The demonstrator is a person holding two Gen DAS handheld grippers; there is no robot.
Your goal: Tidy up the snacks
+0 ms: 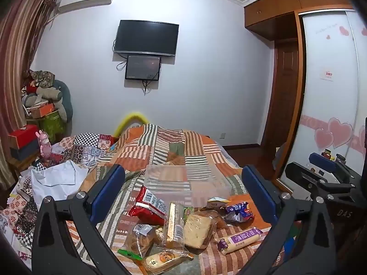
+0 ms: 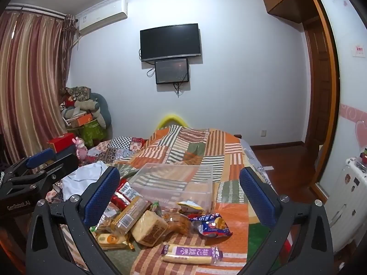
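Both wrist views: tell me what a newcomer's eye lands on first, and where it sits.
The heap of wrapped snacks on the patchwork bedspread draws the eye first, lying just ahead of both open tools. Behind it on the bed stands an empty clear plastic bin. On the far wall hangs a dark television with a smaller screen right beneath.

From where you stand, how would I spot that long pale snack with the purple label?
Start at the patchwork bedspread and find the clear plastic bin on it. The snack pile lies in front of the bin; the long pale roll sits nearest you, apart from the heap. It alone is a cream stick with a purple band.
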